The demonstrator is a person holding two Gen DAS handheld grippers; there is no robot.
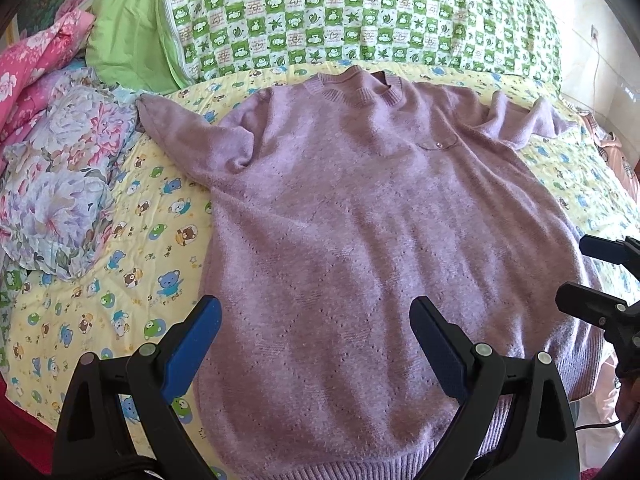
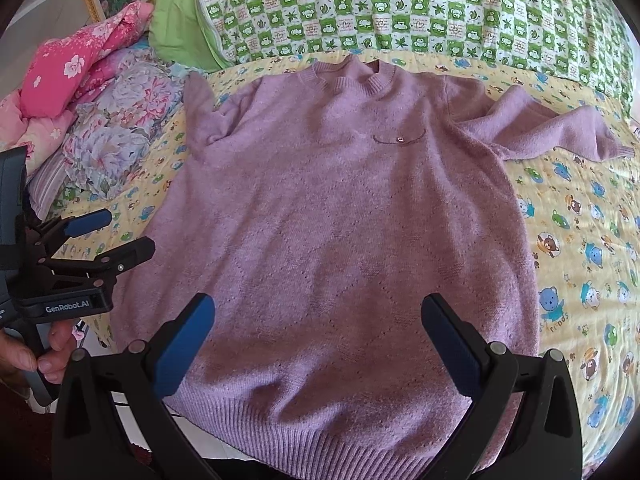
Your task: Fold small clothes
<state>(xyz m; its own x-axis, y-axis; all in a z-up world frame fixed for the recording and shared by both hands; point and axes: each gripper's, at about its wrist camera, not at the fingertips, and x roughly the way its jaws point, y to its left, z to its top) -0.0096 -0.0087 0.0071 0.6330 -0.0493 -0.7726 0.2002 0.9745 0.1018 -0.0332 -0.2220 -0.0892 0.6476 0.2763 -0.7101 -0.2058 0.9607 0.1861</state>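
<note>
A lilac knitted sweater [image 1: 360,208] lies flat, front up, on a bed, neck far, ribbed hem near; it also shows in the right wrist view [image 2: 332,220]. Its left sleeve [image 1: 188,132] bends back beside the body. Its right sleeve [image 2: 560,132] lies spread to the right. A small chest pocket with a button [image 2: 400,140] faces up. My left gripper [image 1: 316,320] is open and empty above the hem's left part. My right gripper [image 2: 318,320] is open and empty above the hem's middle. Each shows at the other view's edge, the right gripper [image 1: 592,276] and the left gripper [image 2: 116,236].
The bed has a yellow bear-print sheet [image 1: 132,280]. A green-and-white checked quilt [image 1: 360,16] lies along the back. A floral pillow [image 1: 68,184] and pink bedding [image 1: 36,60] sit at the left. The bed's near edge runs under the hem.
</note>
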